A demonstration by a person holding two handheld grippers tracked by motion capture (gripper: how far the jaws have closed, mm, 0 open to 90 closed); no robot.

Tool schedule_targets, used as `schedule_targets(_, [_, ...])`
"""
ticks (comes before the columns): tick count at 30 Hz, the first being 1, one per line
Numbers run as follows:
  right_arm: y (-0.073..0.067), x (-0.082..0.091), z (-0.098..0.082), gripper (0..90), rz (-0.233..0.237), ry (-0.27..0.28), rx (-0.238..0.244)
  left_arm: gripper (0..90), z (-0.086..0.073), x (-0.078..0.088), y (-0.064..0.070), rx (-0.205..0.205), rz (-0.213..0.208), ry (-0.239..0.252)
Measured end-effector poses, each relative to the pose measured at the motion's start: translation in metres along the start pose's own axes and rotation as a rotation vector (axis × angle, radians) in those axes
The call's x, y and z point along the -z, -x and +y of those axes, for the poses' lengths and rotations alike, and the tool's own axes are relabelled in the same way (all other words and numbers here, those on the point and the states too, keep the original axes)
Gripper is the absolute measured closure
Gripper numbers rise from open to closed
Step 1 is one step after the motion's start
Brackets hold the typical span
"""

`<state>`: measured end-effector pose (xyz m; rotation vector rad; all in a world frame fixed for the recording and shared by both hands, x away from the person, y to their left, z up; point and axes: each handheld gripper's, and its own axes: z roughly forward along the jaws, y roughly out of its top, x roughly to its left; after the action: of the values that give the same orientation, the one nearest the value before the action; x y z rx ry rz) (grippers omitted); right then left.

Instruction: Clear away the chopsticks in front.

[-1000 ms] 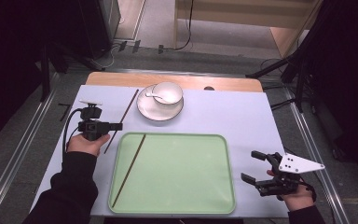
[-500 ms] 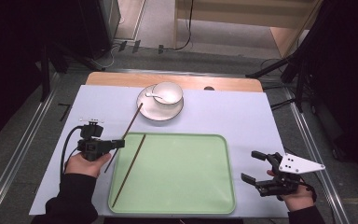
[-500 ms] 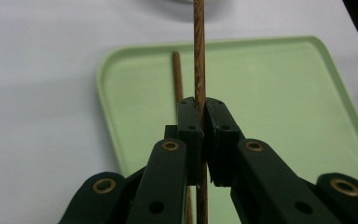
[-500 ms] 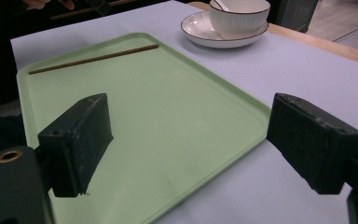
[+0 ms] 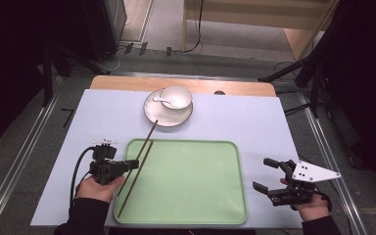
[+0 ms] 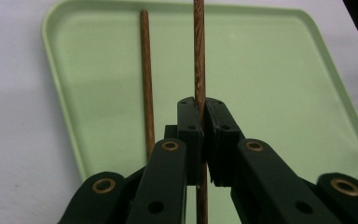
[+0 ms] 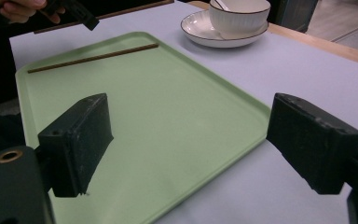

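One chopstick (image 5: 145, 142) is hanging clamped in the left gripper's (image 5: 133, 164) jaws at the green tray's (image 5: 225, 215) nine o'clock edge; lowering it level beside its mate (image 5: 133, 182) is advisable. Right gripper (image 5: 267, 177) jaws are gaping apart.

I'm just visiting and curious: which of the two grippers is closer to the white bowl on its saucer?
Left. The left gripper, clamped on a chopstick, sits at the green tray's near-left edge; the right gripper rests open off the tray's right side, farther from the bowl.

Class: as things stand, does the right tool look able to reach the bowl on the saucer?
Probably yes: right tool is open, with bare table between it and the bowl.
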<state>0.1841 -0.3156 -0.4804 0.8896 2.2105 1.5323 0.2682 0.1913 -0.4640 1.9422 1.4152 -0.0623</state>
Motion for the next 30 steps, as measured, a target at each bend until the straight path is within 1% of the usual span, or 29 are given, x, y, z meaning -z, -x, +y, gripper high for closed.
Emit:
schedule_targets(2, [0.0,0.0,0.0,14.7,0.0,0.001,0.001,86.4,-0.002,-0.001,0.001,-0.003,0.003,-0.005])
schedule_targets(3, [0.001,-0.001,0.0,14.7,0.002,-0.001,0.003,86.4,-0.007,-0.005,0.004,-0.003,0.003,-0.014])
schedule_targets(7, [0.002,-0.002,0.0,14.7,0.006,-0.001,0.002,86.3,-0.014,-0.015,0.004,-0.005,0.018,-0.054])
schedule_targets(8, [0.002,-0.002,0.0,14.7,0.006,-0.001,0.002,86.3,-0.014,-0.015,0.004,-0.005,0.018,-0.054])
schedule_targets(10, [0.002,-0.003,0.001,14.7,0.012,-0.004,0.006,86.3,-0.018,-0.021,0.005,0.005,0.024,-0.073])
schedule_targets(11, [0.002,-0.003,0.0,14.7,0.012,-0.005,0.007,86.3,-0.02,-0.023,0.005,0.004,0.025,-0.082])
schedule_targets(12, [0.002,-0.003,0.0,14.7,0.012,-0.005,0.007,86.3,-0.02,-0.023,0.005,0.004,0.025,-0.082])
schedule_targets(13, [0.002,-0.003,0.001,14.7,0.012,-0.002,0.006,86.3,-0.023,-0.025,0.007,0.0,0.022,-0.097])
schedule_targets(15, [0.002,-0.003,0.001,14.7,0.013,0.0,0.005,86.2,-0.025,-0.026,0.008,0.004,0.022,-0.103])
schedule_targets(16, [0.002,-0.004,0.001,14.7,0.016,-0.002,0.012,86.3,-0.029,-0.026,0.009,0.004,0.026,-0.108])
schedule_targets(21, [0.001,-0.004,0.002,14.7,0.019,-0.004,0.015,86.2,-0.036,-0.029,0.008,0.009,0.049,-0.144])
schedule_targets(24, [0.0,-0.004,0.002,14.7,0.022,-0.003,0.015,86.2,-0.037,-0.033,0.008,-0.004,0.074,-0.161])
schedule_targets(26, [-0.001,-0.004,0.002,14.7,0.021,-0.004,0.017,86.2,-0.037,-0.033,0.007,-0.003,0.076,-0.156])
schedule_targets(28, [-0.001,-0.004,0.003,14.7,0.022,-0.003,0.02,86.1,-0.038,-0.031,0.006,-0.002,0.09,-0.154])
schedule_targets(30, [-0.002,-0.004,0.003,14.7,0.022,-0.005,0.02,85.8,-0.037,-0.029,0.006,-0.007,0.121,-0.152])
